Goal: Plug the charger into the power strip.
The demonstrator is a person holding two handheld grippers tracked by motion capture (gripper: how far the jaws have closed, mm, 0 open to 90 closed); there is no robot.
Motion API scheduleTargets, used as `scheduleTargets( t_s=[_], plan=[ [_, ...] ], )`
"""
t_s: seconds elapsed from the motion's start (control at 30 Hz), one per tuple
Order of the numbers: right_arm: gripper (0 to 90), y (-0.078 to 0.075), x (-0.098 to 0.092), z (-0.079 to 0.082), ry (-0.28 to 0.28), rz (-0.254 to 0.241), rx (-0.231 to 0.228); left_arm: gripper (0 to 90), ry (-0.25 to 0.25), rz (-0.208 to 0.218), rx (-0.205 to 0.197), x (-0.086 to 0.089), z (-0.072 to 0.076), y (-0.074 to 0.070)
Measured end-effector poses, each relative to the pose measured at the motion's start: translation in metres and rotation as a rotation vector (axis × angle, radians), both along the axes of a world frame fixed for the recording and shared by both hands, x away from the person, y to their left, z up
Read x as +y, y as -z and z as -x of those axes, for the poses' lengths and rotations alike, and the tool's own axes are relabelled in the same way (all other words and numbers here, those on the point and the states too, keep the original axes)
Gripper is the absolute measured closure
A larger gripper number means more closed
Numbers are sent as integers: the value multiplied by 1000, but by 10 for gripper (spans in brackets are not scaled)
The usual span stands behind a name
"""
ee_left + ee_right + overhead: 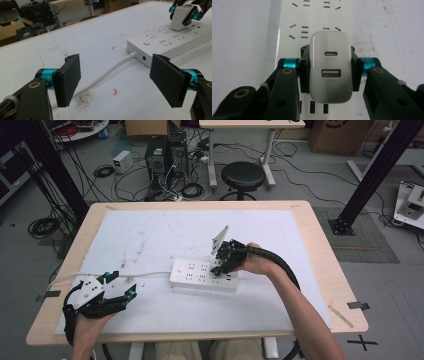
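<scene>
A white power strip [200, 276] lies in the middle of the table, and its white cable [107, 75] runs off to the left. My right gripper [218, 268] stands over the strip's right part, shut on a white USB charger [330, 67] whose two ports face the camera. In the left gripper view the charger [181, 16] stands upright with its base against the strip's [170, 42] top. Whether its prongs sit in a socket is hidden. My left gripper [123, 284] rests near the table's front left, open with nothing between its pads [68, 80], and points toward the strip.
A white mat [150, 235] covers most of the wooden table [320, 270]. A small red scrap [115, 92] lies on the mat near the cable. Beyond the far edge stand a black stool [243, 176], computer cases and floor cables. Black frame posts rise at both sides.
</scene>
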State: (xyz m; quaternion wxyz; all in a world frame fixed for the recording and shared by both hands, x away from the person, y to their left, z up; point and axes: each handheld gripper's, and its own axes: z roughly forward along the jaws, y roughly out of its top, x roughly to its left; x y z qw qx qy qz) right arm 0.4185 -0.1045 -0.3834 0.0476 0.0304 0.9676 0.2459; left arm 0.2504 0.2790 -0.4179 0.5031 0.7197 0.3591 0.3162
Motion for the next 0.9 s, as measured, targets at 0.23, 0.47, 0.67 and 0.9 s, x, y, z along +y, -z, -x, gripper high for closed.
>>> scheduleTargets(
  t_s=[0.23, 0.47, 0.67, 0.9],
  plan=[
    [637, 5, -4, 7, 18, -45, -46, 250, 5, 0, 2, -2, 2, 1],
    [638, 7, -10, -5, 28, -99, 41, 249, -13, 6, 7, 4, 3, 1],
    [638, 9, -8, 8, 22, -94, -50, 249, -14, 8, 10, 4, 2, 2],
    [638, 10, -10, 9, 28, -109, -55, 250, -8, 6, 9, 1, -1, -2]
  ],
)
